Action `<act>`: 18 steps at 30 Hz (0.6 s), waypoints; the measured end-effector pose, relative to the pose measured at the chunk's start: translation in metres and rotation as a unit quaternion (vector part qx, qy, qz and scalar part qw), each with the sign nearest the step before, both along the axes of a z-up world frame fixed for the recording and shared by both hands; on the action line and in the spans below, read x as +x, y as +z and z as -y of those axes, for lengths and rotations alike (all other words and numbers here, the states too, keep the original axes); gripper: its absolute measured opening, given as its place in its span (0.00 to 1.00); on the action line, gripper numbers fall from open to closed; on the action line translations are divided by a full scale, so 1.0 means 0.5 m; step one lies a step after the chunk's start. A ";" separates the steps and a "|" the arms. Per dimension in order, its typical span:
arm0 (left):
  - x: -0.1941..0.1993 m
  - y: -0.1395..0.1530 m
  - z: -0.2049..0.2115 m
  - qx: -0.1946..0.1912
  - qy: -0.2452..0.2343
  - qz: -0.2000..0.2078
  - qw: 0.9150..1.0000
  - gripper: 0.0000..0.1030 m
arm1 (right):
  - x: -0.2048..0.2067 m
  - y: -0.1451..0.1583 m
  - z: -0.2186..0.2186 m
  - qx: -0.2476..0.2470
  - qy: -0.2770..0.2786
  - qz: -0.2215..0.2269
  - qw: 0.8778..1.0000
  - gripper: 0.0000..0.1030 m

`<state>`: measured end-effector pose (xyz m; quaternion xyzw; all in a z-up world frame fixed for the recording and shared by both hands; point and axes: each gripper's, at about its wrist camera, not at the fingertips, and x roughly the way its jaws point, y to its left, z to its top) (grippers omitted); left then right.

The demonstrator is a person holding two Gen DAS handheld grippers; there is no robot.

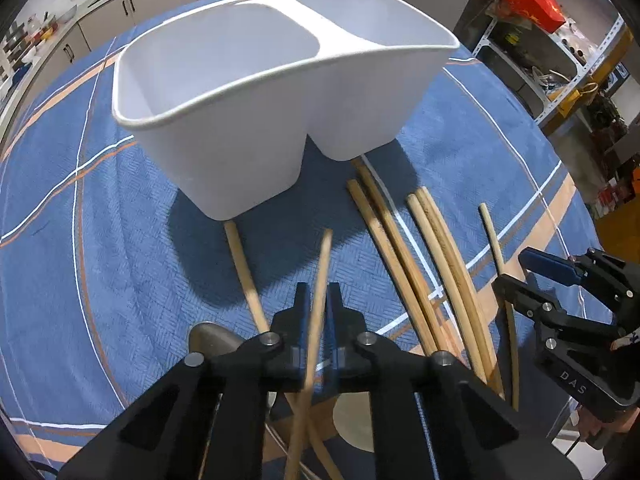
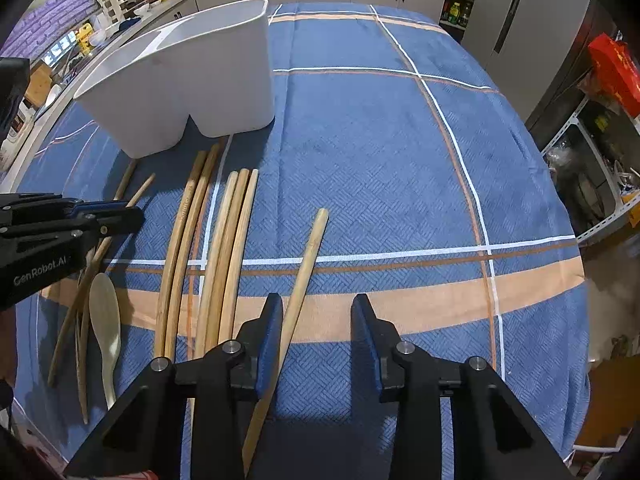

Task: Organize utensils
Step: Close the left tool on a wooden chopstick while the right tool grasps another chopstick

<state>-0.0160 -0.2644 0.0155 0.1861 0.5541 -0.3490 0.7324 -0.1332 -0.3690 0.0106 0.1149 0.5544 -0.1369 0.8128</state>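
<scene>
Risk, left side: slim wooden stick (image 1: 320, 280) pinched low on its shaft, long end free; could swing, pivot in the pads or knock the neighbouring stick (image 1: 245, 272) when lifted toward the holder.
Risk, right side: jaws only partly closed around a lone wooden stick (image 2: 305, 264); stick lying against the left pad, gap on the other side, so could roll or skid across the cloth as the pads meet.
Risk, shared: both grippers working near each other over the same scatter of utensils; collision or snagging likely if raised together.
Left gripper (image 1: 319, 300): pressed together, clamping the slim stick, tip pointing up toward the holder.
Right gripper (image 2: 318, 312): partly spread, stick between the jaws, not yet squeezed from both sides.
Holder: white two-compartment caddy (image 1: 256, 92) upright on the blue checked tablecloth (image 2: 400, 160), both compartments apparently empty.
Remaining utensils: bundle of wooden sticks (image 2: 208, 248) and a pale wooden spoon (image 2: 105, 320) lying on the cloth just in front of the caddy.
</scene>
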 end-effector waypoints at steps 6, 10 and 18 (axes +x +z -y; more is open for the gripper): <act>0.004 0.015 -0.018 -0.026 0.029 -0.016 0.999 0.05 | 0.003 -0.006 0.033 0.054 -0.012 0.021 0.998 0.08; -0.009 0.041 -0.046 -0.048 0.037 -0.012 0.998 0.05 | -0.011 -0.006 0.064 0.104 -0.038 0.051 0.993 0.07; -0.041 0.112 -0.113 -0.096 0.058 0.005 0.994 0.05 | -0.068 0.036 0.078 0.127 -0.051 0.117 0.984 0.06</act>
